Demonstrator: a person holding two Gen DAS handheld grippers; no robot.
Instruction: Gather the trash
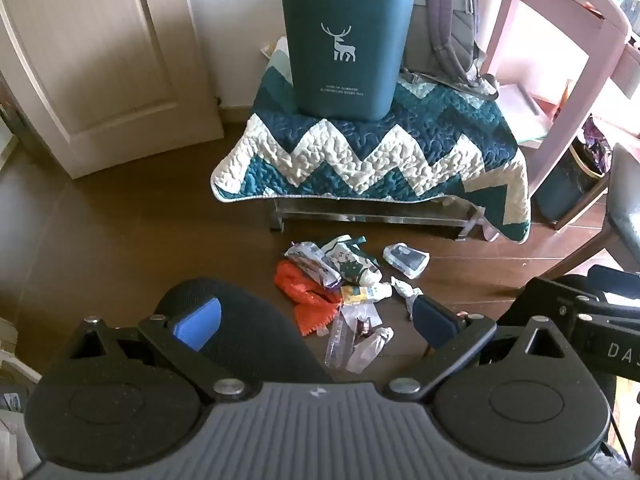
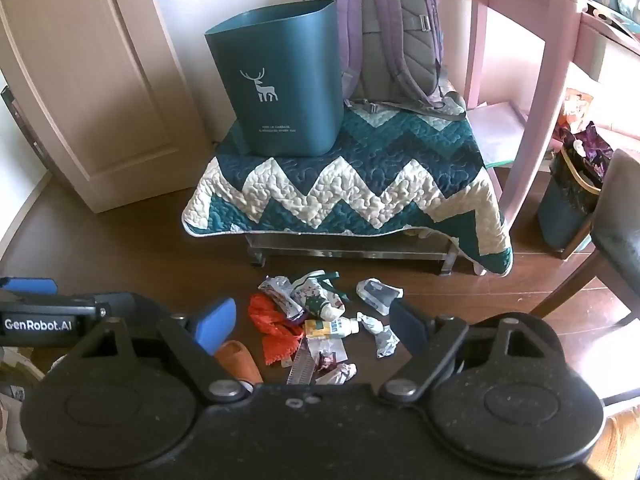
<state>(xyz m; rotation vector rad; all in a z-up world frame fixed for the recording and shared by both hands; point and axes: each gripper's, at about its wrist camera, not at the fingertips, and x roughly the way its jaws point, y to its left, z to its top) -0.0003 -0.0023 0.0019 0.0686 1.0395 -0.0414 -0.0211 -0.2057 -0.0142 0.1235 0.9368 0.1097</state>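
Observation:
A pile of trash (image 1: 344, 288) lies on the dark wood floor in front of a low bench: orange netting (image 1: 304, 292), crumpled wrappers, a small yellow-white bottle (image 1: 364, 294) and a clear plastic pack (image 1: 406, 259). The same trash pile (image 2: 316, 320) shows in the right wrist view. A teal bin with a white deer (image 1: 346, 40) stands upright on the quilted bench; it also shows in the right wrist view (image 2: 280, 80). My left gripper (image 1: 316, 324) is open and empty above the near side of the pile. My right gripper (image 2: 312, 326) is open and empty over the pile.
A zigzag teal and white quilt (image 1: 360, 152) covers the bench. A grey-purple backpack (image 2: 392, 32) leans behind the bin. A white door (image 1: 100, 60) is at left, a pink desk frame (image 1: 560, 60) at right, with a second bin (image 2: 568, 200) and a chair (image 2: 616, 232). An orange slipper (image 2: 238, 362) lies near.

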